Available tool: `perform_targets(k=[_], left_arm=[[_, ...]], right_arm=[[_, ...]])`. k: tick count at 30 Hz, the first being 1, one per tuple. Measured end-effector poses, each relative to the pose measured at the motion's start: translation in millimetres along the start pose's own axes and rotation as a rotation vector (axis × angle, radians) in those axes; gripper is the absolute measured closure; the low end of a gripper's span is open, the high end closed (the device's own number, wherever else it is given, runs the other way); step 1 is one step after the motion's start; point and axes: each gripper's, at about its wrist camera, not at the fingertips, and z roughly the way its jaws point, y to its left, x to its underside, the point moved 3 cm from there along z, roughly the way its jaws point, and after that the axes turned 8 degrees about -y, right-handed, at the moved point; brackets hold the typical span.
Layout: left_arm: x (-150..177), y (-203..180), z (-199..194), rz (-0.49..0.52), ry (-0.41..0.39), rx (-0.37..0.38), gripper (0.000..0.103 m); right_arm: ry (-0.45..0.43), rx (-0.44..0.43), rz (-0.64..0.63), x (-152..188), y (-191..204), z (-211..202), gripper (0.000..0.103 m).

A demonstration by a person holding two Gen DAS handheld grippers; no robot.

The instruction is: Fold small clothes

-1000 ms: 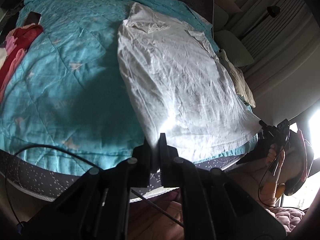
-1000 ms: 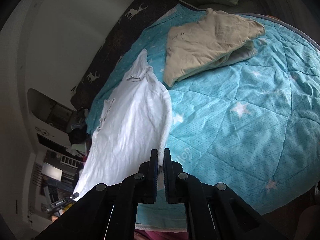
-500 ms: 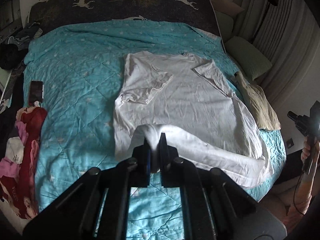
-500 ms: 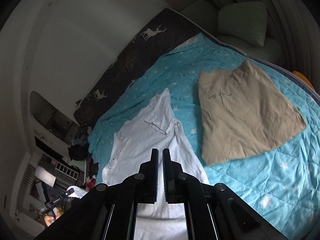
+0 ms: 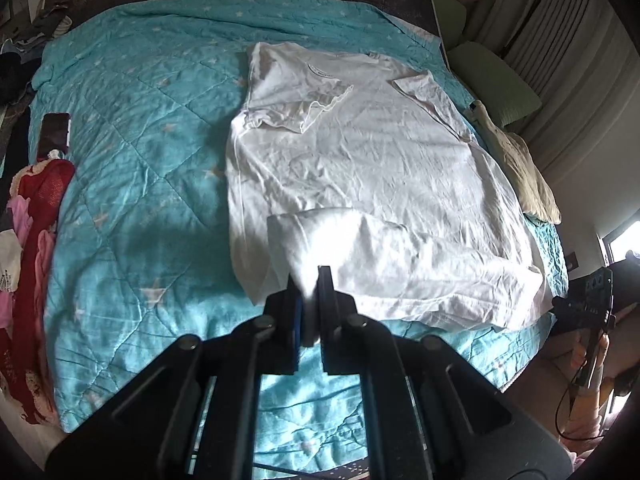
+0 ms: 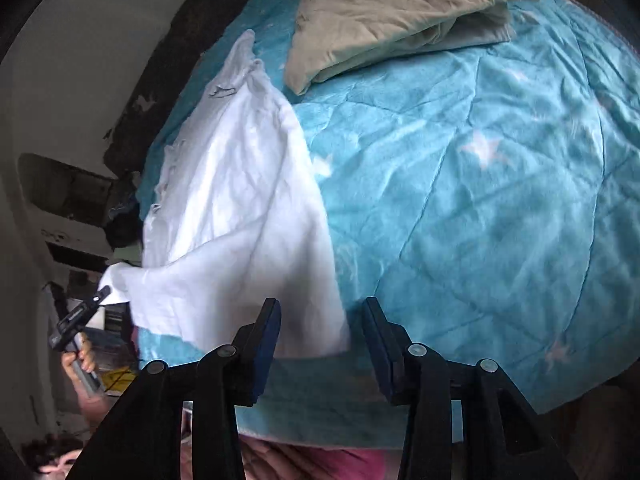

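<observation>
The left gripper (image 5: 308, 300) is clamped on the near hem of the white T-shirt (image 5: 360, 168), which lies spread ahead of it on the teal quilt (image 5: 132, 168), hem folded back. The right gripper (image 6: 322, 336) is opening, jaws apart, the shirt's corner (image 6: 320, 332) lying loose between them, a beige garment (image 6: 392, 16) far ahead

Both views dim, with heavy fisheye bending and black vignetting at the corners. Daylight enters from a window (image 5: 624, 240) at right. White T-shirt (image 5: 360, 168) overexposed near the fingers. Right wrist view motion-blurred; quilt (image 6: 480, 180) smeared, soft shadows.
</observation>
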Motion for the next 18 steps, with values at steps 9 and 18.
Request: perform_targets(k=[9,18], left_arm=[[8,4,-5,-0.086,0.001,0.059,0.095],[-43,16,-18,-0.129,-0.077,0.03,0.095]], right_arm=[[-0.031,-0.082,0.099,-14,16,30,0.097],[-0.264,-0.274,0.005,-90,97,-37,0.097]])
